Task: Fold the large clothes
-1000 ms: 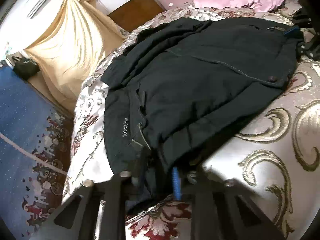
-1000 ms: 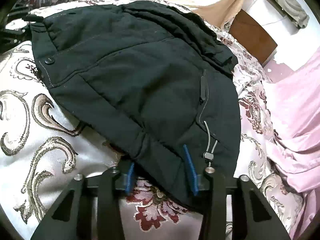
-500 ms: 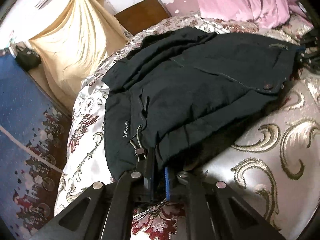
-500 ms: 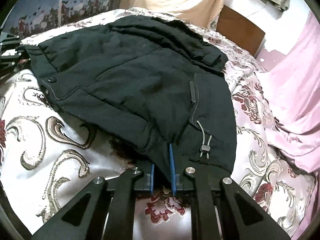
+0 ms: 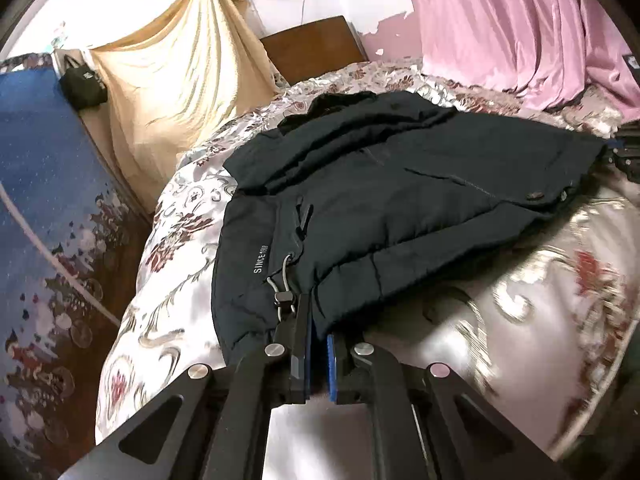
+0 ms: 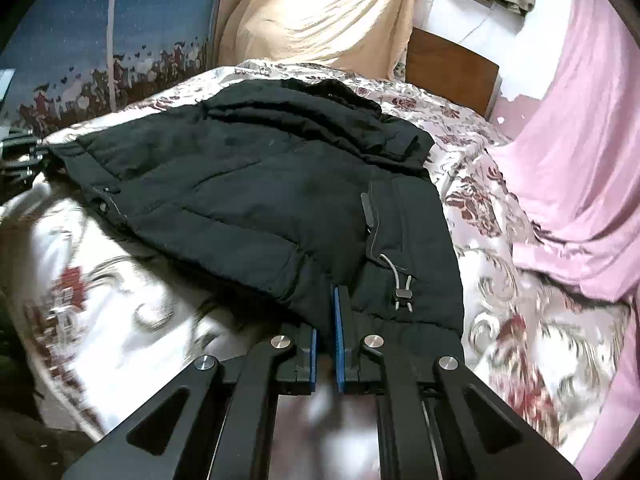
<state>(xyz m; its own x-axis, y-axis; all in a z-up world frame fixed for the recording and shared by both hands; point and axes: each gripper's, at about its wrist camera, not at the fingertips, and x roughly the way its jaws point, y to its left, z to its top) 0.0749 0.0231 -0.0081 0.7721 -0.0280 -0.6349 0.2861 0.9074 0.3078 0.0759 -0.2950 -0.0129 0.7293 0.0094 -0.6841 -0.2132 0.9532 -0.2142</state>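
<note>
Black jacket (image 5: 400, 208) on floral bed (image 5: 520, 300); left gripper (image 5: 318, 344) and right gripper (image 6: 325, 320) jaws clamped on jacket's near hem corners.

Jacket (image 5: 400, 208) black, white "SINCE" lettering. Bedspread (image 5: 176, 288) silver-white, gold scrolls, maroon flowers. Curtain (image 5: 500, 20) pink, drape (image 5: 180, 80) cream. Rug (image 5: 44, 184) blue, dark red border. Headboard (image 6: 452, 68) brown. Pads (image 6: 338, 340) blue.

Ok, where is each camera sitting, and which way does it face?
Left wrist: on the left gripper, looking along its fingers across the black jacket toward the beige curtain; its gripper clamps the hem.
Right wrist: on the right gripper, looking across the same jacket toward the pink fabric; also clamping the hem.
Shared: jacket, floral bedspread, curtain.
</note>
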